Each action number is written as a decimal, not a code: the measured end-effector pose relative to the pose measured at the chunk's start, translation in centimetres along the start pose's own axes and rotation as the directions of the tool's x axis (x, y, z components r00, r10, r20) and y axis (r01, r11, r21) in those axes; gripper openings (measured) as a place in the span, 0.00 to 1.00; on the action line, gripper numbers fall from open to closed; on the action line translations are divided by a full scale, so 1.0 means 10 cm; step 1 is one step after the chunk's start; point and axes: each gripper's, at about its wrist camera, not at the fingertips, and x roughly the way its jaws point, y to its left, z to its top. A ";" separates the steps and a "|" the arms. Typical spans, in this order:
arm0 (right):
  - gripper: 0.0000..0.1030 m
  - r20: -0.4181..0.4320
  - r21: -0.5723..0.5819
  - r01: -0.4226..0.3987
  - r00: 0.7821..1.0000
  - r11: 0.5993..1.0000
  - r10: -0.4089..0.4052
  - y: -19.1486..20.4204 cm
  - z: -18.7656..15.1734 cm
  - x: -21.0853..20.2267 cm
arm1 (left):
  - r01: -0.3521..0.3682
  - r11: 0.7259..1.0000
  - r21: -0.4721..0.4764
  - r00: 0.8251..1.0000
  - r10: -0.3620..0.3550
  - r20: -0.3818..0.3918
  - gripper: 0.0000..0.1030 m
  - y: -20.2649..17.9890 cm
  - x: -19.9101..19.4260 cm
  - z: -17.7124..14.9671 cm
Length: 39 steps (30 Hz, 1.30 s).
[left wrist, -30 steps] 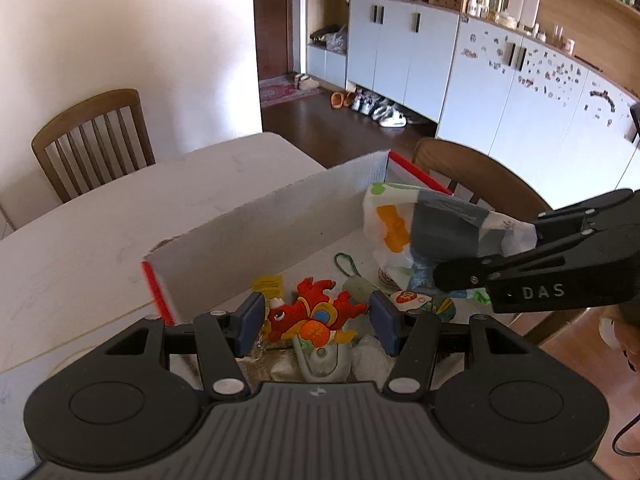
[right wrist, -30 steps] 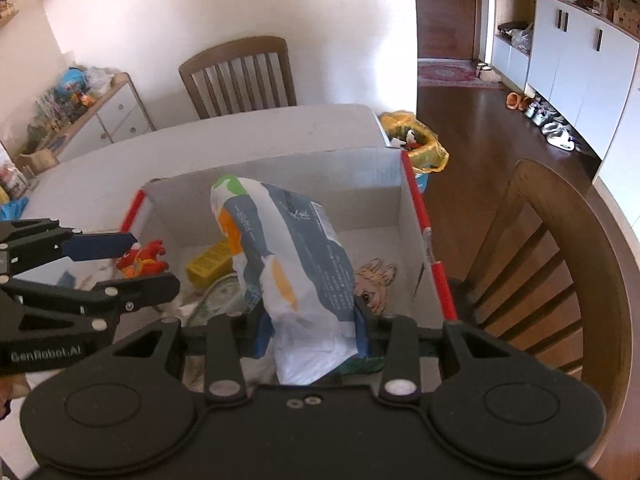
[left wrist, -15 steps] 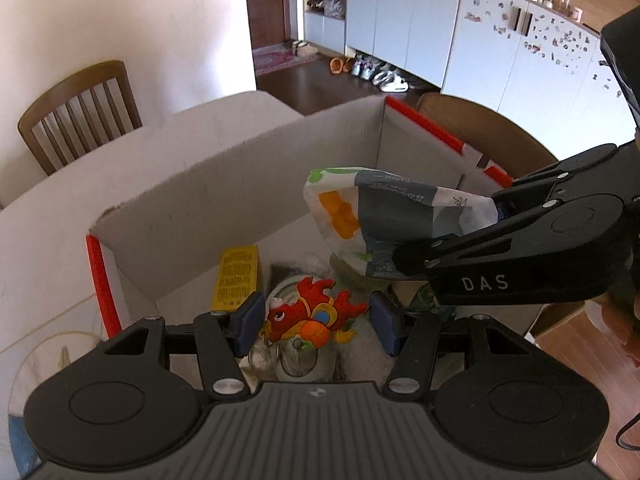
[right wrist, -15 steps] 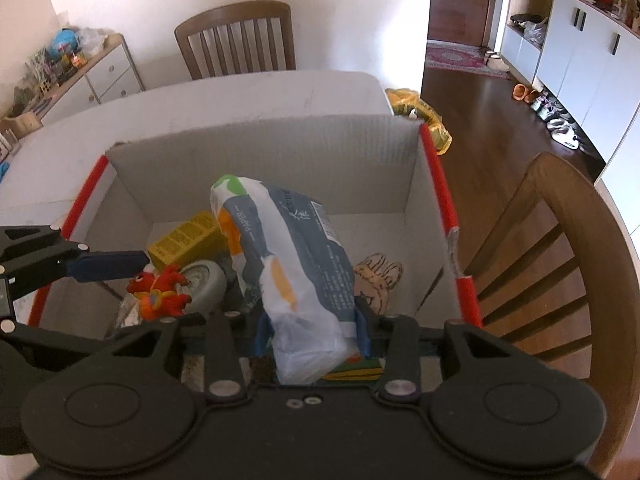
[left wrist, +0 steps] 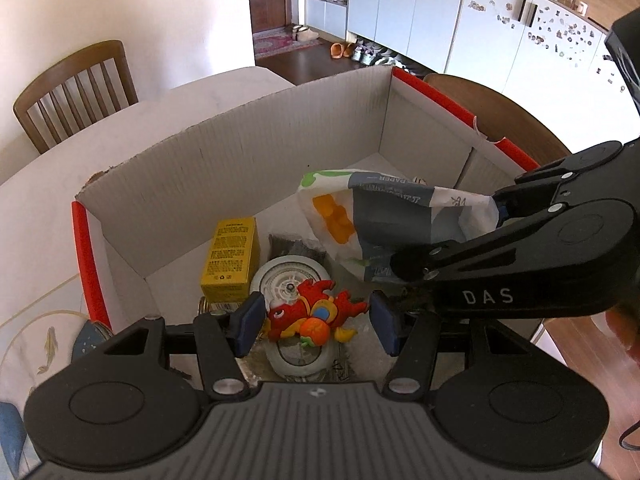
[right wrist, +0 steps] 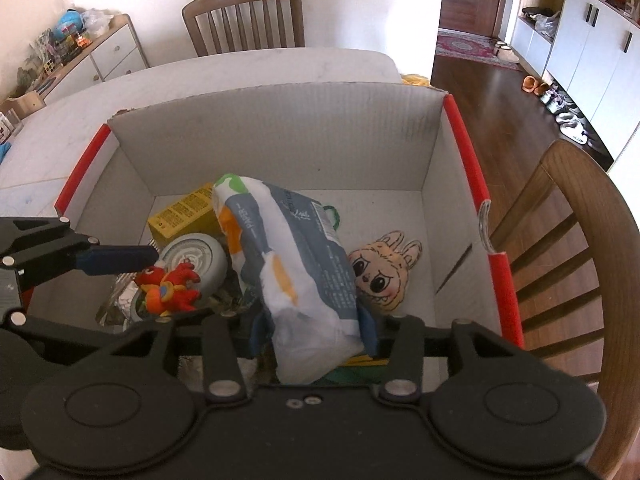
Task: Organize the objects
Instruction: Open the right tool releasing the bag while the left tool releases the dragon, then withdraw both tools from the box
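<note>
A slatted wooden chair (right wrist: 244, 16) stands behind the pale worktop (right wrist: 240, 70); another chair (right wrist: 568, 240) at right; white cabinets (left wrist: 420, 8) line dark wooden floor (right wrist: 492, 92).

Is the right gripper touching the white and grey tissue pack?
Touching: the right wrist view shows the right gripper with fingers pressed against the white and grey tissue pack.

Red dragon toy (left wrist: 316, 314) held over box (left wrist: 240, 148) near left corner; paper-tissue pack (right wrist: 296, 276) held tilted above box middle; yellow carton (left wrist: 231, 258), grey wheel (left wrist: 294, 280), bunny sticker (right wrist: 382, 272) inside.
</note>
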 end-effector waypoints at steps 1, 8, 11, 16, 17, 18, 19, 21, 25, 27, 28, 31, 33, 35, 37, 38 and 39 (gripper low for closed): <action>0.44 0.000 0.000 0.002 1.000 1.000 -0.002 0.01 0.00 -0.01 | 0.000 1.000 0.001 1.000 0.000 0.001 0.56 0.01 0.01 0.00; 0.54 0.003 0.000 0.015 1.000 1.000 -0.015 0.00 -0.04 -0.04 | 0.011 1.000 -0.007 1.000 -0.011 0.006 0.56 0.04 -0.01 -0.01; 0.59 0.015 0.001 0.022 1.000 1.000 -0.022 0.03 -0.04 -0.08 | 0.012 1.000 -0.008 1.000 -0.012 0.007 0.56 0.03 -0.02 -0.02; 0.60 0.033 0.002 0.025 0.999 1.000 -0.025 0.05 -0.06 -0.19 | 0.030 0.999 -0.018 0.999 -0.029 0.024 0.62 0.05 -0.10 -0.07; 0.60 0.039 0.003 0.024 0.999 1.000 -0.024 0.06 -0.06 -0.23 | 0.033 0.999 -0.018 0.999 -0.033 0.029 0.62 0.05 -0.12 -0.08; 0.60 0.044 0.005 0.023 0.999 1.000 -0.023 0.07 -0.06 -0.26 | 0.035 0.999 -0.018 0.999 -0.034 0.035 0.62 0.05 -0.14 -0.09; 0.62 0.051 0.006 0.021 0.998 1.000 -0.022 0.07 -0.07 -0.30 | 0.038 0.999 -0.017 0.998 -0.037 0.041 0.62 0.05 -0.17 -0.10; 0.68 0.069 0.010 0.019 0.997 1.000 -0.020 0.08 -0.07 -0.38 | 0.042 0.999 -0.018 0.998 -0.041 0.053 0.62 0.06 -0.23 -0.12; 0.71 0.100 0.017 0.012 0.995 1.000 -0.013 0.13 -0.08 -0.56 | 0.050 0.998 -0.030 0.996 -0.048 0.082 0.62 0.11 -0.37 -0.15; 0.71 0.117 0.021 0.007 0.993 1.000 -0.009 0.15 -0.10 -0.65 | 0.054 0.998 -0.035 0.994 -0.050 0.099 0.62 0.14 -0.44 -0.16; 0.71 0.127 0.020 0.006 0.992 1.000 -0.008 0.17 -0.12 -0.70 | 0.055 0.998 -0.037 0.993 -0.051 0.108 0.63 0.16 -0.49 -0.16; 0.72 0.156 0.022 0.001 0.988 1.000 -0.005 0.21 -0.16 -0.84 | 0.059 0.997 -0.044 0.989 -0.053 0.139 0.67 0.19 -0.63 -0.19; 0.73 0.180 0.025 -0.004 0.984 1.000 -0.001 0.25 -0.18 -0.94 | 0.059 0.997 -0.047 0.985 -0.050 0.163 0.71 0.19 -0.74 -0.22; 0.78 0.207 0.027 -0.006 0.978 1.000 0.000 0.28 -0.21 -1.04 | 0.059 0.997 -0.048 0.981 -0.049 0.185 0.71 0.21 -0.85 -0.25; 0.78 0.231 0.032 -0.008 0.973 0.999 0.001 0.32 -0.24 -1.13 | 0.065 0.997 -0.051 0.978 -0.053 0.201 0.71 0.24 -0.94 -0.26; 0.78 0.241 0.034 -0.011 0.970 0.999 0.003 0.33 -0.25 -1.17 | 0.066 0.996 -0.052 0.976 -0.054 0.210 0.71 0.25 -0.98 -0.27; 0.79 0.251 0.037 -0.014 0.968 0.999 0.005 0.35 -0.27 -1.21 | 0.065 0.997 -0.051 0.974 -0.053 0.219 0.71 0.26 -1.03 -0.28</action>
